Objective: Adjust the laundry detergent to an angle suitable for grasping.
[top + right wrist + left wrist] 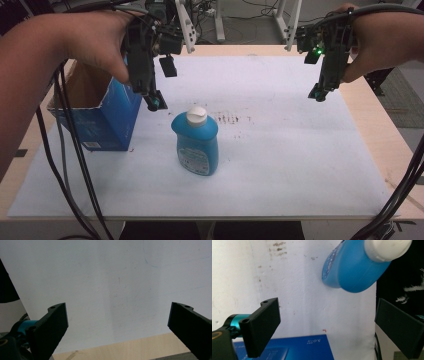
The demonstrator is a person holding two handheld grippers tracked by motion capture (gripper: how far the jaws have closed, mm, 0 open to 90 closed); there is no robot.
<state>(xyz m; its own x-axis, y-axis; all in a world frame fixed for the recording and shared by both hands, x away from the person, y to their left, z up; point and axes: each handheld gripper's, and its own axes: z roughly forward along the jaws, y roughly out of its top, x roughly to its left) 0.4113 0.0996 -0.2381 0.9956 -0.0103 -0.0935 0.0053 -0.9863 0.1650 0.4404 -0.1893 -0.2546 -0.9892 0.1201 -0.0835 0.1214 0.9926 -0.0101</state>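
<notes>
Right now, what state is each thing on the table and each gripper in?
Bottle: upright, white cap closed, free of both grippers.
Box: upright, top open.
Left gripper: open, holding nothing, above the sheet beside the box.
Right gripper: open, holding nothing.

the blue bottle (pixel 195 142) stands mid-sheet with the open blue box (pixel 102 114) just to its left, while the white sheet (pixel 300 150) lies open right and near.

Pale wooden table (pixel 385 131), white sheet (pixel 280 165) over it, blue bottle (pixel 196 145) upright, open blue box (pixel 100 117) alongside.
</notes>
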